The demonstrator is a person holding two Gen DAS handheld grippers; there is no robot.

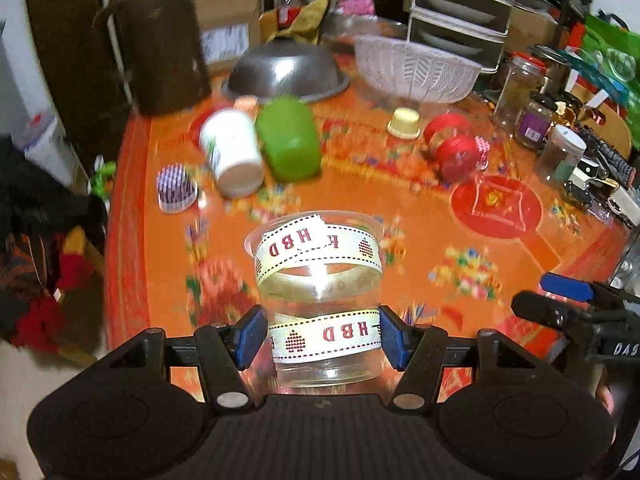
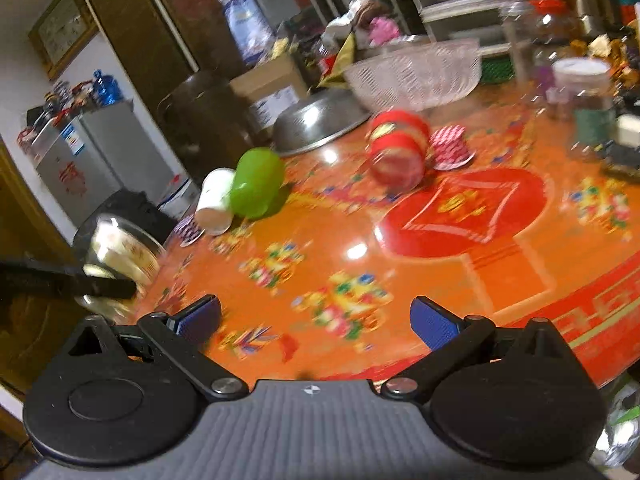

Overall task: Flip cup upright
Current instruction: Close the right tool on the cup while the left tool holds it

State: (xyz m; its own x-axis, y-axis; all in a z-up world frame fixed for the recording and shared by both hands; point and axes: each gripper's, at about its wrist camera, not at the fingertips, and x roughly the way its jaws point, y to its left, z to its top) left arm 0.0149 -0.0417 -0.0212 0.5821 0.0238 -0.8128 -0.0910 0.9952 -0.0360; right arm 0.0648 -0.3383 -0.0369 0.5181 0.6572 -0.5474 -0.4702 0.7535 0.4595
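Observation:
My left gripper (image 1: 320, 338) is shut on a clear plastic cup (image 1: 320, 280) wrapped in white "HBD" ribbon. The blue pads press its lower sides and its open rim points away from the camera, above the orange table (image 1: 520, 264). The same cup shows blurred at the left edge of the right wrist view (image 2: 120, 256), held by the left gripper's dark finger. My right gripper (image 2: 316, 320) is open and empty above the table's near edge. It appears at the right edge of the left wrist view (image 1: 560, 300).
A green cup (image 1: 288, 142) and a white cup (image 1: 234, 152) lie on their sides mid-table. A red cup (image 1: 454, 146) lies further right. Cupcake liners (image 1: 176, 188), an upturned steel bowl (image 1: 284, 72), a clear basket (image 1: 416, 68) and jars (image 1: 560, 152) crowd the back.

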